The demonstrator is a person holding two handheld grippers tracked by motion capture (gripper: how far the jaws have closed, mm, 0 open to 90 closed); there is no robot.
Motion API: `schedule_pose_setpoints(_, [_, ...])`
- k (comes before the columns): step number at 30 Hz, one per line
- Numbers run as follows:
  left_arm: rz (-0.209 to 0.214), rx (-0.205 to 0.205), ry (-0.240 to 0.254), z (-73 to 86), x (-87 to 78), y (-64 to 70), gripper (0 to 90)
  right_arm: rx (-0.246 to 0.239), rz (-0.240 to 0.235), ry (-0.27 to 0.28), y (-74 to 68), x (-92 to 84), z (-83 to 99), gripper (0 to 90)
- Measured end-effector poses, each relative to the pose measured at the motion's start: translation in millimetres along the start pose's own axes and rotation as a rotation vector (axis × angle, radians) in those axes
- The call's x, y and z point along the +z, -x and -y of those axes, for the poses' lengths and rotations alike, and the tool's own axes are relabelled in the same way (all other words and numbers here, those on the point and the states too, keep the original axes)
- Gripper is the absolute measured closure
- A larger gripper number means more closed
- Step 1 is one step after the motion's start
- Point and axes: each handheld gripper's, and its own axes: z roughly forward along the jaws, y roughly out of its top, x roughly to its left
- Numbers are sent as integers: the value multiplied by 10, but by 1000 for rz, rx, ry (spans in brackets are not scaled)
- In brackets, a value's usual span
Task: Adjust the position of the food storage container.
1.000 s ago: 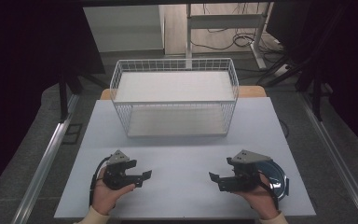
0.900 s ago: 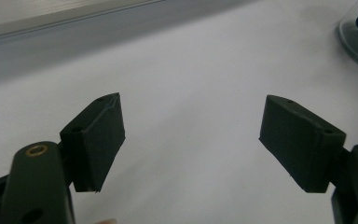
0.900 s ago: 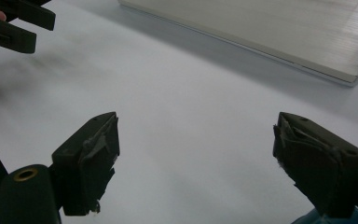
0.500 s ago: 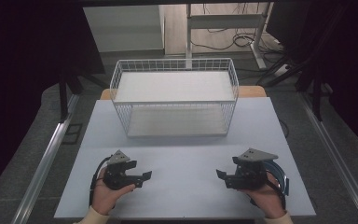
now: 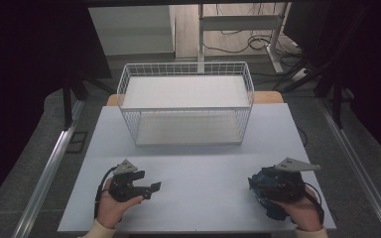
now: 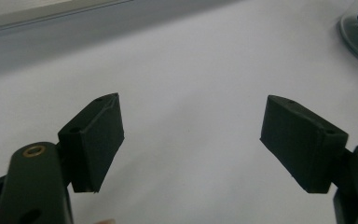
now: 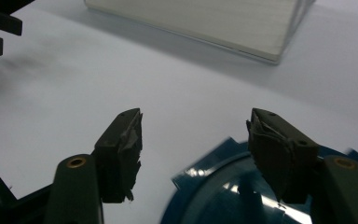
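A: Where is the blue plate (image 5: 270, 198)?

B: At the bench's (image 5: 203, 163) five o'clock corner, directly under the right tool (image 7: 193, 154), far nearer that hand than the other. From the right gripper view its rim sits below and between the jaws.

A: Clamped on it?

B: No. The jaws have just been closing, yet they stand apart with only the rim beneath them. The left tool (image 6: 191, 140), at seven o'clock, also gapes over bare white bench.

A: And beyond?

B: A white wire basket (image 5: 186, 106) at twelve o'clock; past it, grey floor and cables.
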Motion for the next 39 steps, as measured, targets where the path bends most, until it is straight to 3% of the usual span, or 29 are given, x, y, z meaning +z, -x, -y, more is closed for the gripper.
schedule_pose_setpoints(5, [-6, -5, 0, 2, -5, -15, 206, 25, 38, 10, 152, -176, 74, 480])
schedule_pose_setpoints(12, [-4, -5, -8, 6, 12, -6, 206, 33, 94, 0, 278, -302, 202, 717])
schedule_pose_setpoints(17, [-3, -5, -3, 3, 0, -8, 206, 60, 116, 11, 363, -428, 311, 825])
schedule_pose_setpoints(21, [-5, -5, 4, 0, -3, 3, 208, 91, 158, 19, 451, -572, 425, 881])
schedule_pose_setpoints(28, [-3, -4, -2, 4, 19, 29, 208, 123, 286, 15, 639, -903, 651, 895])
schedule_pose_setpoints(32, [0, 2, -12, 9, 42, 43, 208, 136, 356, -37, 724, -983, 763, 896])
schedule_pose_setpoints(36, [0, 3, -13, 12, 46, 51, 208, 123, 357, -124, 749, -885, 839, 895])
schedule_pose_setpoints(39, [0, 3, -14, 14, 51, 48, 208, 107, 330, -191, 747, -774, 867, 895])
